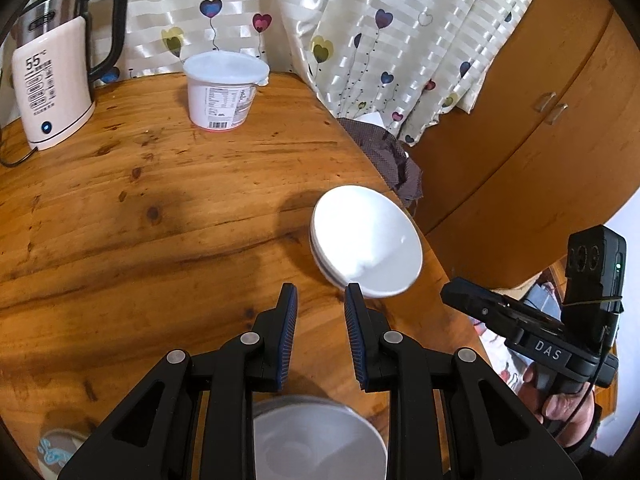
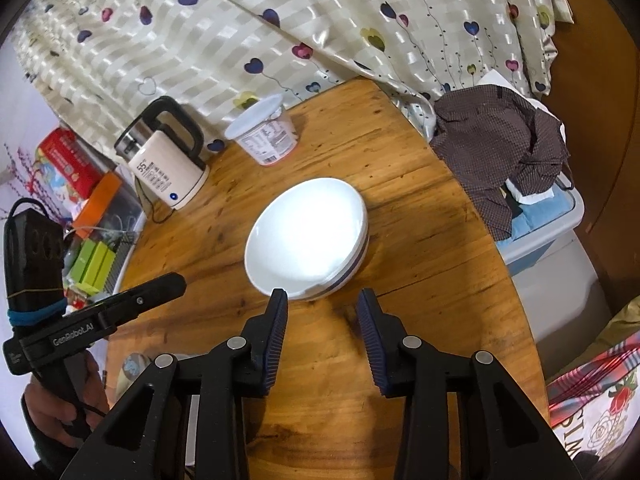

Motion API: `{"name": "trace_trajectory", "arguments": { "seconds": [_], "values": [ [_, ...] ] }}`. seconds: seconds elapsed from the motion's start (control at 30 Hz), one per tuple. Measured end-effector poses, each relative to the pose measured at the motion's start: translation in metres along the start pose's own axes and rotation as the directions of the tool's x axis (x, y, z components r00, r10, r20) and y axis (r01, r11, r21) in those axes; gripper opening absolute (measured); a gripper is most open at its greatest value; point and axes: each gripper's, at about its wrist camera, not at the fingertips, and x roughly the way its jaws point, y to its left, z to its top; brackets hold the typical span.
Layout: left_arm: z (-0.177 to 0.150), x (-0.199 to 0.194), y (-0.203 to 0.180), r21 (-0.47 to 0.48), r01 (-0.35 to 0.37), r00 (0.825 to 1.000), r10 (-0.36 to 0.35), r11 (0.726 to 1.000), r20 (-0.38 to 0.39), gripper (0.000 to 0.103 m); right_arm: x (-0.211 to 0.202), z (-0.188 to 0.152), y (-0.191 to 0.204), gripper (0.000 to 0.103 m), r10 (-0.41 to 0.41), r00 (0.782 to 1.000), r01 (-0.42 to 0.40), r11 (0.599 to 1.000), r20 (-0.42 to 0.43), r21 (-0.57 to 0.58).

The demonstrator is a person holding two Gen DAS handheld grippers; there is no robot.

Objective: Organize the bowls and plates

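Observation:
A stack of white bowls (image 1: 366, 240) with a dark band on the lowest one sits on the round wooden table (image 1: 140, 208); it also shows in the right wrist view (image 2: 308, 236). My left gripper (image 1: 321, 298) is open and empty, its right fingertip just short of the stack's near rim. Under it lies a grey-white plate or bowl (image 1: 316, 436), partly hidden by the fingers. My right gripper (image 2: 322, 302) is open and empty, its left fingertip close to the stack's near rim. The right gripper's body (image 1: 532, 328) appears at the right of the left wrist view.
An electric kettle (image 1: 52, 72) and a white lidded tub (image 1: 224, 88) stand at the table's far side by a heart-patterned curtain (image 2: 280, 20). A dark checked cloth (image 2: 500, 144) lies on a plastic bin beyond the table's right edge. A small patterned dish (image 1: 56, 448) sits near left.

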Motion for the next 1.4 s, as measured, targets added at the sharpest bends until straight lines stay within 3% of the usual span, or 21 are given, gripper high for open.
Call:
{"name": "trace_trajectory", "arguments": {
  "seconds": [0.7, 1.13, 1.4],
  "values": [
    [0.028, 0.064, 0.008, -0.078, 0.046, 0.997, -0.051, 0.996, -0.066, 0.025, 0.036, 0.027, -0.021, 0.036, -0.028, 0.999, 0.030, 0.999, -0.028, 0.043],
    [0.033, 0.077, 0.006, -0.072, 0.055, 0.995, -0.061, 0.996, -0.081, 0.025, 0.052, 0.031, -0.021, 0.021, -0.016, 0.999, 0.018, 0.999, -0.050, 0.043],
    [0.033, 0.077, 0.004, -0.057, 0.050, 0.995, -0.054, 0.997, -0.083, 0.025, 0.053, 0.032, -0.020, 0.021, -0.023, 0.999, 0.025, 0.999, -0.049, 0.038]
  ]
}}
